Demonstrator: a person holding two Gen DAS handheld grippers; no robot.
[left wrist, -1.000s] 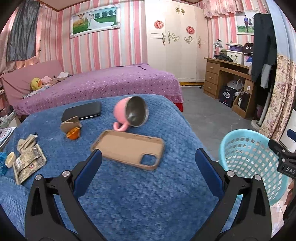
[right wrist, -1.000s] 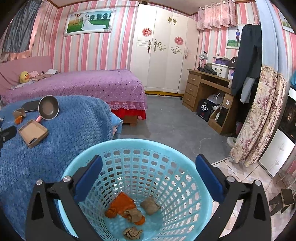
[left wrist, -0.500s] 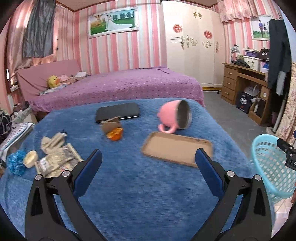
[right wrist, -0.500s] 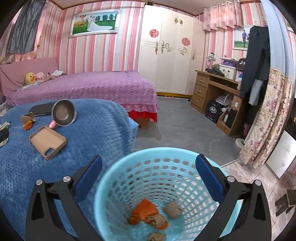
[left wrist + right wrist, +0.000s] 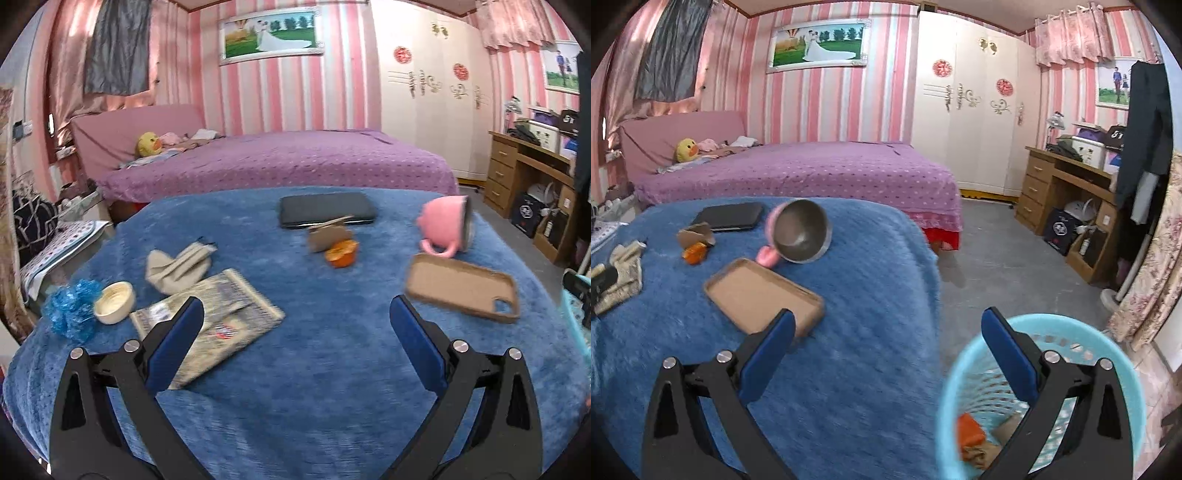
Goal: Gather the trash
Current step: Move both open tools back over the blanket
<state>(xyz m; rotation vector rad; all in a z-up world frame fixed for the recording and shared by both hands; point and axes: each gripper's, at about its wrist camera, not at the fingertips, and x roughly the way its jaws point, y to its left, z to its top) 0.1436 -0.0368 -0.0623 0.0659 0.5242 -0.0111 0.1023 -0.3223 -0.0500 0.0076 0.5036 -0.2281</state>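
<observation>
My left gripper (image 5: 295, 332) is open and empty above the blue blanket (image 5: 314, 369). Ahead of it lie an orange peel (image 5: 341, 253) beside a brown cardboard scrap (image 5: 328, 234), a folded newspaper (image 5: 214, 325), crumpled beige paper (image 5: 177, 264), a blue plastic wad (image 5: 72, 308) and a cream cap (image 5: 113, 307). My right gripper (image 5: 886, 332) is open and empty at the blanket's right edge. The light blue basket (image 5: 1123, 369) sits on the floor at lower right, with an orange scrap (image 5: 971, 434) and brown scraps inside.
A tipped pink mug (image 5: 447, 225), a tan phone case (image 5: 461, 286) and a black case (image 5: 327, 210) lie on the blanket. A purple bed (image 5: 295, 162) stands behind, and a wooden desk (image 5: 1067, 192) at the right.
Both grippers have swung left. The left view now takes in the newspaper and blue wad. The right gripper has moved off the basket toward the blanket. Both stay open.
</observation>
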